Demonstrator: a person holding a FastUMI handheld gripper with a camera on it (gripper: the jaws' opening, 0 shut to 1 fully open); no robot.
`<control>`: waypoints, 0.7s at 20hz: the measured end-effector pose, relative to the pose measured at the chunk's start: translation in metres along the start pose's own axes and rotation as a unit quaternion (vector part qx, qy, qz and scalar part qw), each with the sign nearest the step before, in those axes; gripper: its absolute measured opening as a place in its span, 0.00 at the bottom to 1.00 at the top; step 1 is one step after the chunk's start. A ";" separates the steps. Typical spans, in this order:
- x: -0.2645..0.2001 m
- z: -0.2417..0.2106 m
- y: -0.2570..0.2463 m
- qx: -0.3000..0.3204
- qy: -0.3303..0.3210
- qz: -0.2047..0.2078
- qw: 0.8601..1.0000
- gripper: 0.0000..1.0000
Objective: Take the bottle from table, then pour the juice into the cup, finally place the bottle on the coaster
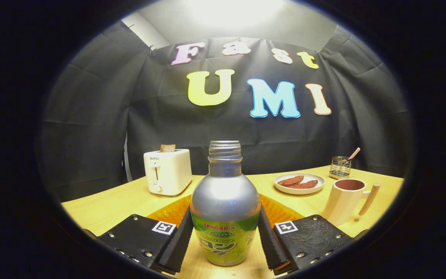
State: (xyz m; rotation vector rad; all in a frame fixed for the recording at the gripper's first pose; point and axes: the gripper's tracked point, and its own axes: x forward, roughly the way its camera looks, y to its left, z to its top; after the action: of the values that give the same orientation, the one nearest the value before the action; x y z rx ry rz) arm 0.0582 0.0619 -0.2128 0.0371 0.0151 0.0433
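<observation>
An uncapped bottle (225, 193) with a silver shoulder and a green label stands upright between my fingers. My gripper (225, 211) is shut on the bottle, with both pads against its widest part. An orange ribbed coaster (168, 211) lies just behind the bottle and shows on both sides of it. The bottle's base is over bare wood in front of the coaster; I cannot tell whether it rests there or hangs just above. A cream cup (343, 201) with a wooden handle stands beyond my right finger, and its inside looks dark reddish-brown.
A white toaster (167, 172) with a slice of toast in it stands at the back left of the wooden table (103, 209). A plate (299, 183) with brown food and a wire holder (340, 167) stand behind the cup.
</observation>
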 end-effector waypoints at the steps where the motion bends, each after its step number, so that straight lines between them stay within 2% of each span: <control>1: -0.001 0.005 -0.002 0.004 -0.004 0.002 1.000 0.78; 5: 0.000 0.027 -0.032 0.032 -0.013 -0.008 0.999 0.78; 9: 0.006 0.041 -0.065 0.086 -0.020 -0.027 0.996 0.78; 14: 0.015 0.029 -0.086 0.142 0.004 -0.031 0.989 0.77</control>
State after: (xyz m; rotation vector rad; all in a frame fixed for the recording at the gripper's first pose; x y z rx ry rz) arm 0.0773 -0.0240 -0.1867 0.3208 0.0302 -0.0213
